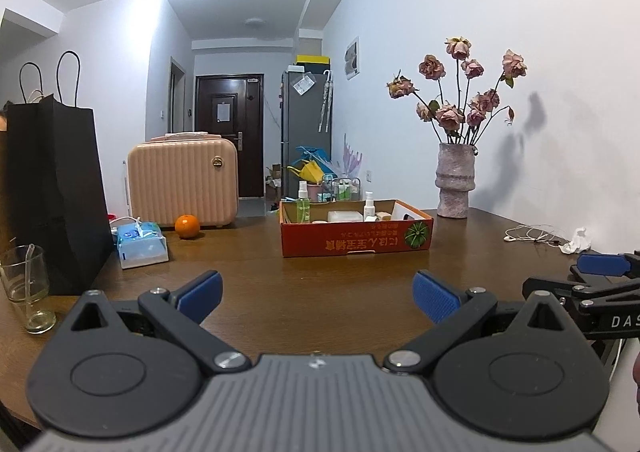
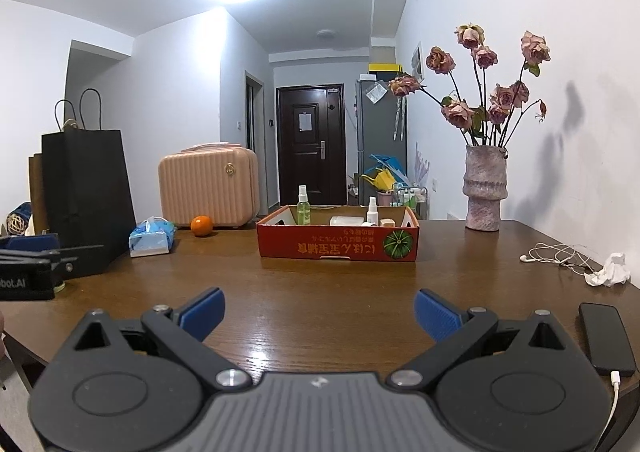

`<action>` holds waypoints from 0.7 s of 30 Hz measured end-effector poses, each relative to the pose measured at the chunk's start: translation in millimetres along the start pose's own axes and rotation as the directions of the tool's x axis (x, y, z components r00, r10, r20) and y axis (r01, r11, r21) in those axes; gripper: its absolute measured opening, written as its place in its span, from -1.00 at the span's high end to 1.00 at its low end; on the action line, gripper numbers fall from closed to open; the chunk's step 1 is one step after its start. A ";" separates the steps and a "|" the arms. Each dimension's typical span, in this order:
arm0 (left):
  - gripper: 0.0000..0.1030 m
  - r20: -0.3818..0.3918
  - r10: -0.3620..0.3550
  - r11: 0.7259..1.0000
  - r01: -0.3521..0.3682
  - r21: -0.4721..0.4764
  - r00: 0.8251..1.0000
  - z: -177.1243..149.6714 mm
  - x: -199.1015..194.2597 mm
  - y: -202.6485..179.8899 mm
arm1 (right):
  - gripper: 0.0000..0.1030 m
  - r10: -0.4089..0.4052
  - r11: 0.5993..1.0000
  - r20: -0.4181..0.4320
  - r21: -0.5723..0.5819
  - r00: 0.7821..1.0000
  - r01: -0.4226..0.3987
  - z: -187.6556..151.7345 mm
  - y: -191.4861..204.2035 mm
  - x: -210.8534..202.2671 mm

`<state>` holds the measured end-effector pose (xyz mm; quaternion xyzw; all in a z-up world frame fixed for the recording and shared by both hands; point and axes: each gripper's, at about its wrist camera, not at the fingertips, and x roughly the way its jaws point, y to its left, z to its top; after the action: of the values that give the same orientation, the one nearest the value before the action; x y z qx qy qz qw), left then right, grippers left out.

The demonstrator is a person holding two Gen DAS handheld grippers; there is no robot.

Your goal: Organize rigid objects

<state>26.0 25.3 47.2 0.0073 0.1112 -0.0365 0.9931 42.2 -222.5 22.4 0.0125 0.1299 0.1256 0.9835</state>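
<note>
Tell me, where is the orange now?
In both views the orange sits on the far left part of the table, in front of the pink suitcase, between the tissue pack and the red box.

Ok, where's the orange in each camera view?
Left wrist: orange left of centre, in front of the pink suitcase.
Right wrist: orange left of centre, by the suitcase's lower right corner.
Shared landmark: red cardboard box to its right.

Bare table point(image 2: 320, 292) before red box point(image 2: 338, 246)
</note>
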 end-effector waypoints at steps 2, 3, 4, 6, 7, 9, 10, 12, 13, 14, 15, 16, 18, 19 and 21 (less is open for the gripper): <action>-1.00 0.001 -0.001 1.000 0.001 0.002 1.000 0.6 0.2 -0.6 | -0.97 -0.001 1.000 -0.003 0.002 1.000 0.001 0.5 -0.4 0.8; -1.00 0.002 0.000 1.000 0.000 0.001 1.000 0.3 0.0 -0.4 | -0.97 -0.001 1.000 -0.004 0.002 1.000 0.001 0.6 -0.7 1.0; -1.00 0.002 0.000 1.000 0.000 0.000 1.000 0.3 0.0 -0.3 | -0.97 -0.001 1.000 -0.005 0.001 1.000 0.001 1.0 -0.7 1.1; -1.00 0.003 0.000 1.000 0.000 0.000 1.000 0.1 -0.2 -0.1 | -0.97 -0.002 1.000 -0.004 0.001 1.000 0.002 0.9 -0.8 1.1; -1.00 0.004 0.001 1.000 -0.001 0.001 1.000 0.2 -0.2 -0.1 | -0.97 -0.002 1.000 -0.005 0.002 1.000 0.002 0.9 -0.8 1.1; -1.00 0.006 0.001 1.000 -0.001 0.001 1.000 0.6 -0.4 -0.5 | -0.97 -0.001 1.000 -0.004 0.002 1.000 0.001 0.8 -0.6 1.1; -1.00 0.006 0.000 1.000 0.000 0.000 1.000 0.6 -0.2 -0.6 | -0.97 -0.002 1.000 -0.003 0.003 1.000 0.002 0.9 -0.5 0.8; -1.00 0.005 -0.001 1.000 0.001 0.001 1.000 0.6 -0.3 -0.6 | -0.97 0.000 1.000 -0.001 0.008 1.000 0.000 1.1 -1.3 0.5; -1.00 0.006 -0.002 1.000 0.002 0.002 1.000 0.7 -0.2 -1.1 | -0.97 0.000 1.000 0.000 0.012 1.000 0.000 1.1 -1.9 0.4; -1.00 0.007 -0.002 1.000 0.002 0.003 1.000 1.1 -0.4 -1.7 | -0.97 -0.001 1.000 0.001 0.015 1.000 0.001 1.0 -2.4 0.2; -1.00 0.008 -0.003 1.000 0.003 0.004 1.000 1.4 -0.5 -2.1 | -0.97 -0.001 1.000 0.001 0.015 1.000 0.001 0.9 -2.7 0.1; -1.00 0.009 -0.004 1.000 0.004 0.004 1.000 1.6 -0.9 -2.4 | -0.97 -0.002 1.000 0.000 0.014 1.000 0.002 0.6 -2.8 0.5; -1.00 0.015 -0.004 1.000 0.003 0.005 1.000 1.0 -2.1 -2.7 | -0.97 -0.001 1.000 0.000 0.014 1.000 0.001 0.3 -2.7 0.4; -1.00 0.017 -0.003 1.000 0.002 0.005 1.000 0.7 -2.6 -3.1 | -0.97 0.000 1.000 0.000 0.014 1.000 0.000 0.0 -2.6 0.4; -1.00 0.018 -0.006 1.000 0.006 0.006 1.000 -0.1 -3.2 -3.7 | -0.97 -0.001 1.000 0.000 0.012 1.000 0.001 -0.3 -2.3 0.6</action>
<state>22.6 21.8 47.8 0.0096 0.1024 -0.0400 0.9939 43.3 -224.6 21.9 0.0185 0.1308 0.1244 0.9834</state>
